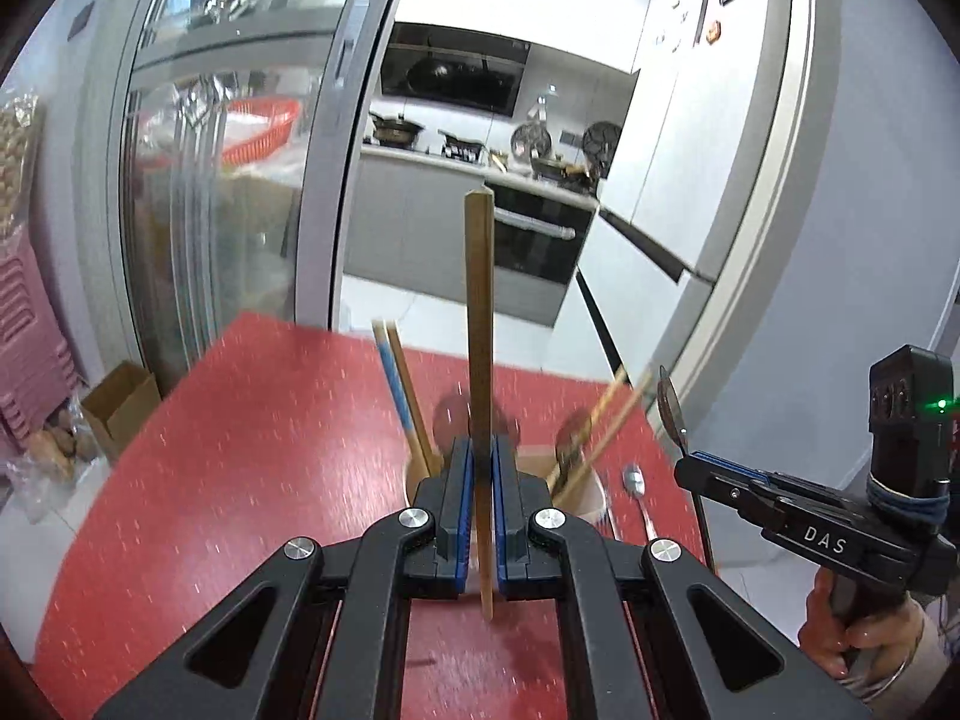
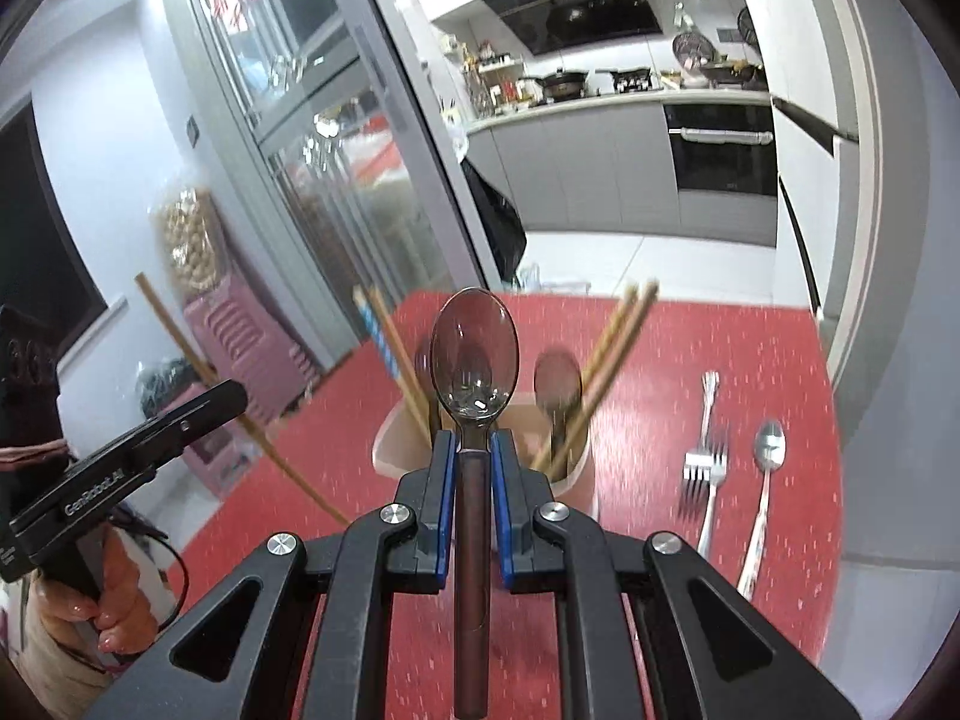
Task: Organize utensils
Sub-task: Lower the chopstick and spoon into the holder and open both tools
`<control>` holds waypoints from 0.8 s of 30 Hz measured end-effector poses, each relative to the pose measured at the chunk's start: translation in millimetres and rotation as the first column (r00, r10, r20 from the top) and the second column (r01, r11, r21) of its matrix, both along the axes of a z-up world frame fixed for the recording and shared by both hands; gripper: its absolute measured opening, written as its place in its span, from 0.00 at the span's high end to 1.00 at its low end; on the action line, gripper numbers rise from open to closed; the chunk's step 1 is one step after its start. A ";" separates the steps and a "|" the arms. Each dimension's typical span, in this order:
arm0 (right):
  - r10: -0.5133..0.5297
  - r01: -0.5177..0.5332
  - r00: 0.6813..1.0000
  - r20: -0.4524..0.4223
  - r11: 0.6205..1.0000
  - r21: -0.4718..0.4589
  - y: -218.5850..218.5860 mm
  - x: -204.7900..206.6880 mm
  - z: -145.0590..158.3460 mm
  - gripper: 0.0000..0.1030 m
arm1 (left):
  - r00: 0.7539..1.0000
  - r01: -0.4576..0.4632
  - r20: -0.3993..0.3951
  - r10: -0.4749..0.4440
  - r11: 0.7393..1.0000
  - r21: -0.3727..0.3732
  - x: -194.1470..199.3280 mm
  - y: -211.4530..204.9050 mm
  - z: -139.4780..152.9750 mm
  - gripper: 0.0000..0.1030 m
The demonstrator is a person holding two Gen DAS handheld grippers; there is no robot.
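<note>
My left gripper (image 1: 480, 462) is shut on a wooden chopstick (image 1: 479, 312) held upright over the beige utensil cup (image 1: 585, 495). My right gripper (image 2: 474, 450) is shut on a dark translucent spoon (image 2: 474, 354), bowl up, just in front of the same cup (image 2: 576, 480). The cup holds chopsticks (image 2: 612, 348), a blue-striped chopstick (image 2: 378, 336) and dark spoons (image 2: 558, 384). The right gripper also shows at the right of the left wrist view (image 1: 690, 468). The left gripper shows at the left of the right wrist view (image 2: 234, 396).
The red speckled table (image 2: 660, 348) carries two metal forks (image 2: 708, 456) and a metal spoon (image 2: 768, 450) to the right of the cup. A glass cabinet (image 1: 198, 180) and pink crates (image 1: 24, 324) stand left. The kitchen lies beyond the table's far edge.
</note>
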State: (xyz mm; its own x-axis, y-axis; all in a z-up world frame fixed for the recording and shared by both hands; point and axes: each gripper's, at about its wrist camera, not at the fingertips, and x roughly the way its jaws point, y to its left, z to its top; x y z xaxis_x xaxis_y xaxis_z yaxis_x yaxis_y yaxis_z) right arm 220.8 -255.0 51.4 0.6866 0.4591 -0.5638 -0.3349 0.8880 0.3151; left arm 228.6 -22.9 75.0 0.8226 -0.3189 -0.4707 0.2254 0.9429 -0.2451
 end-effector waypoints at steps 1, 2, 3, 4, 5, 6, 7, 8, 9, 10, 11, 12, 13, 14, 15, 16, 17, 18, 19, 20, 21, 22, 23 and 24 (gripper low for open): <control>-0.007 0.007 1.000 0.013 1.000 0.010 0.2 5.8 4.0 0.88 | 1.000 -0.007 0.015 0.007 1.000 0.000 3.8 1.5 6.7 0.70; -0.015 0.014 0.999 0.028 1.000 0.021 0.8 11.3 7.5 0.88 | 1.000 -0.009 0.025 0.009 1.000 -0.002 6.1 3.4 10.1 0.70; -0.020 0.018 0.999 0.043 0.999 0.029 1.4 15.3 10.2 0.88 | 0.999 -0.013 0.037 0.013 1.000 -0.004 9.8 4.9 15.2 0.70; -0.025 0.023 0.998 0.061 0.999 0.039 2.1 19.8 12.2 0.88 | 0.999 -0.017 0.048 0.017 1.000 -0.005 13.8 6.3 19.3 0.70; -0.030 0.027 0.997 0.076 0.999 0.047 2.9 23.3 13.3 0.88 | 0.998 -0.019 0.054 0.019 1.000 -0.005 18.1 6.6 21.2 0.70; -0.038 0.033 0.995 0.095 0.998 0.059 4.5 29.8 13.5 0.88 | 0.998 -0.025 0.060 0.025 1.000 -0.002 23.5 6.5 22.9 0.70; -0.046 0.039 0.993 0.106 0.997 0.069 6.1 34.8 12.8 0.88 | 0.997 -0.033 0.065 0.033 0.999 0.001 28.9 6.5 22.7 0.70; -0.053 0.044 0.992 0.117 0.996 0.073 8.2 38.9 12.0 0.88 | 0.997 -0.036 0.064 0.036 0.999 0.005 34.7 6.0 21.6 0.70; -0.063 0.053 0.989 0.137 0.996 0.074 11.6 44.4 10.3 0.88 | 0.997 -0.038 0.065 0.038 0.999 0.005 39.7 5.6 19.8 0.70; -0.071 0.060 0.986 0.153 0.995 0.077 13.7 48.5 8.8 0.88 | 0.997 -0.041 0.066 0.040 0.999 0.008 44.0 4.1 17.6 0.70; -0.083 0.070 0.981 0.173 0.995 0.078 16.7 53.9 5.7 0.88 | 0.997 -0.045 0.064 0.043 0.999 0.019 49.6 1.6 14.3 0.70; -0.087 0.073 0.979 0.184 0.994 0.078 18.5 56.8 3.8 0.88 | 0.997 -0.046 0.063 0.044 0.999 0.029 53.2 -0.7 11.7 0.70; -0.089 0.075 0.976 0.198 0.994 0.077 21.5 62.0 0.2 0.88 | 0.997 -0.048 0.060 0.045 0.998 0.042 57.9 -3.6 6.1 0.70; -0.092 0.078 0.974 0.208 0.994 0.076 24.3 66.9 -3.5 0.88 | 0.997 -0.049 0.057 0.046 0.998 0.049 60.2 -5.4 3.4 0.70; -0.095 0.081 0.972 0.214 0.994 0.075 26.4 71.4 -6.6 0.88 | 0.997 -0.050 0.054 0.046 0.997 0.061 63.8 -7.7 -1.5 0.70; -0.097 0.083 0.972 0.216 0.994 0.075 28.3 75.0 -10.4 0.88 | 0.997 -0.053 0.051 0.049 0.996 0.073 66.8 -9.8 -6.1 0.70; -0.098 0.084 0.972 0.215 0.994 0.074 30.2 79.1 -14.8 0.88 | 0.998 -0.055 0.046 0.051 0.995 0.083 69.4 -11.5 -10.2 0.70; -0.100 0.087 0.971 0.217 0.994 0.070 31.1 82.6 -21.4 0.88 | 0.998 -0.055 0.037 0.052 0.994 0.091 72.9 -13.1 -15.4 0.70; -0.105 0.092 0.970 0.220 0.993 0.067 32.5 85.8 -25.2 0.88 | 0.998 -0.053 0.025 0.051 0.994 0.093 76.6 -14.6 -20.2 0.70; -0.110 0.098 0.969 0.223 0.993 0.063 33.5 88.2 -30.3 0.88 | 0.999 -0.052 0.017 0.051 0.994 0.097 79.1 -16.3 -24.2 0.70; -0.114 0.103 0.967 0.226 0.993 0.060 34.1 89.9 -35.4 0.88 | 0.998 -0.055 0.011 0.054 0.993 0.102 81.2 -17.7 -28.6 0.70; -0.120 0.110 0.966 0.227 0.992 0.057 33.8 91.3 -41.0 0.88 | 0.998 -0.057 0.002 0.057 0.993 0.107 83.9 -19.1 -34.9 0.70; -0.122 0.113 0.967 0.225 0.992 0.053 34.1 92.3 -47.6 0.88 | 0.998 -0.058 -0.004 0.059 0.992 0.109 85.9 -21.1 -38.7 0.70; -0.123 0.115 0.967 0.224 0.992 0.048 33.0 92.2 -52.2 0.88 | 0.998 -0.062 -0.011 0.063 0.992 0.112 87.3 -22.5 -43.6 0.70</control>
State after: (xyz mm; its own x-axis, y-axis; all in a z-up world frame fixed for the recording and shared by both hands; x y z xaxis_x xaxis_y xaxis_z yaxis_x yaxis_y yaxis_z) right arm 313.0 -221.9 -0.8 0.8449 0.3831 -0.3734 -0.2938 0.9156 0.2745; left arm 315.9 -45.4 31.4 0.8323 -0.2119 -0.5121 0.1623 0.9767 -0.1404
